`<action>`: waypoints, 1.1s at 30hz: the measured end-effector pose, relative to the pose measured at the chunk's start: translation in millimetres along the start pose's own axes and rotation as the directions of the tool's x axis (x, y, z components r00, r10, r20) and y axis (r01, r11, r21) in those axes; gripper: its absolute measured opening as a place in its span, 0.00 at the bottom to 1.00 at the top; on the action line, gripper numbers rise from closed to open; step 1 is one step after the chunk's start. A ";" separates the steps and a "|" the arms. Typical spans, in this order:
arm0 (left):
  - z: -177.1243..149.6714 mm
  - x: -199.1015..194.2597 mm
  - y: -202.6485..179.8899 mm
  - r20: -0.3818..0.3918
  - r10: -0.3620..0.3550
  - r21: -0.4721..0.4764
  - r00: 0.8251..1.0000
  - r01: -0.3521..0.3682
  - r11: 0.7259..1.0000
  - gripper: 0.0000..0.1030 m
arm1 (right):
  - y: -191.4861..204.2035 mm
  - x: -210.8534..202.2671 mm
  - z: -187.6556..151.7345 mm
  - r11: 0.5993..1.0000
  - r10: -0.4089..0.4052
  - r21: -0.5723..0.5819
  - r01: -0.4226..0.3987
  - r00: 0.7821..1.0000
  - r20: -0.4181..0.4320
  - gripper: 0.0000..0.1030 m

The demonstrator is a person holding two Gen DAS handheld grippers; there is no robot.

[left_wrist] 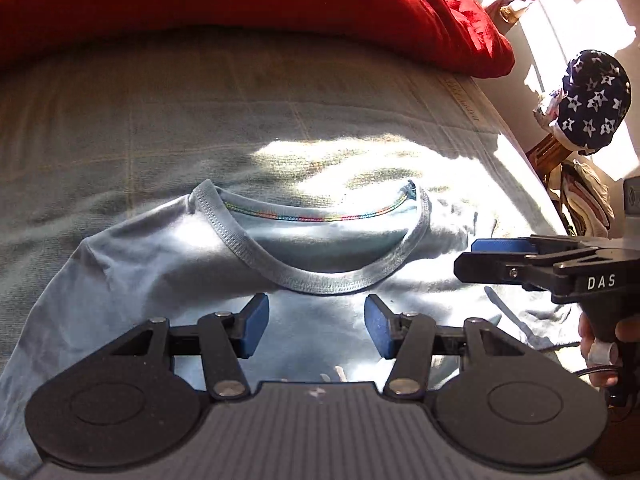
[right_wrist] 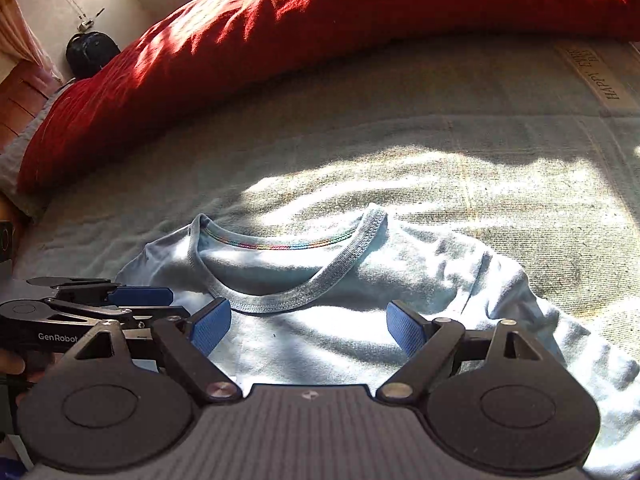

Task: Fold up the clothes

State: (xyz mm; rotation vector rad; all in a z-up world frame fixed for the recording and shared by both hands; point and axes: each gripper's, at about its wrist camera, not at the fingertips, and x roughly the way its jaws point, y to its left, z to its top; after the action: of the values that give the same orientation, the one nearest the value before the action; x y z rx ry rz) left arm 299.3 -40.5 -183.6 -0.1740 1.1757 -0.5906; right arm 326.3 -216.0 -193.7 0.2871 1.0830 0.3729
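A light blue T-shirt (left_wrist: 312, 344) lies flat on the bed, front up, with its ribbed collar (left_wrist: 320, 280) toward the far side. My left gripper (left_wrist: 316, 326) hovers just below the collar, open, with only shirt cloth beneath the gap. In the right wrist view the same T-shirt (right_wrist: 320, 344) and collar (right_wrist: 280, 300) show. My right gripper (right_wrist: 308, 332) stands open wide over the chest, holding nothing. Each gripper appears side-on in the other's view: the right gripper (left_wrist: 476, 258) held by a hand (left_wrist: 600, 340), the left gripper (right_wrist: 168, 304) at the left.
A grey-blue bedspread (left_wrist: 120, 120) covers the bed. A big red pillow (left_wrist: 240, 8) lies along the far side. Beyond the bed's right edge hangs a dark star-patterned cloth (left_wrist: 596, 96) over other items. A dark bag (right_wrist: 92, 54) sits by the wall.
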 end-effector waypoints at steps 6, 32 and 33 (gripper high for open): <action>12.5 35.4 12.5 -0.034 -0.035 -0.060 0.999 0.032 0.998 0.53 | -4.4 49.1 7.9 1.000 0.016 -0.017 -0.017 0.999 -0.052 0.86; 25.5 4.1 26.3 0.012 0.066 0.024 0.998 -0.067 0.997 0.56 | 54.7 88.7 40.0 0.618 -0.114 -0.785 -0.042 0.983 -0.142 0.08; 25.4 3.8 26.0 0.012 0.063 0.026 0.998 -0.063 0.998 0.56 | 57.7 89.1 37.6 0.598 -0.129 -0.801 -0.023 0.984 -0.124 0.06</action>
State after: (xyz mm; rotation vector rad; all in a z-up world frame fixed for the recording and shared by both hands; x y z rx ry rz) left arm 332.1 -25.0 -187.8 -0.1173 1.1582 -0.5482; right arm 388.2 -127.3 -225.0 -0.6122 0.9793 0.8089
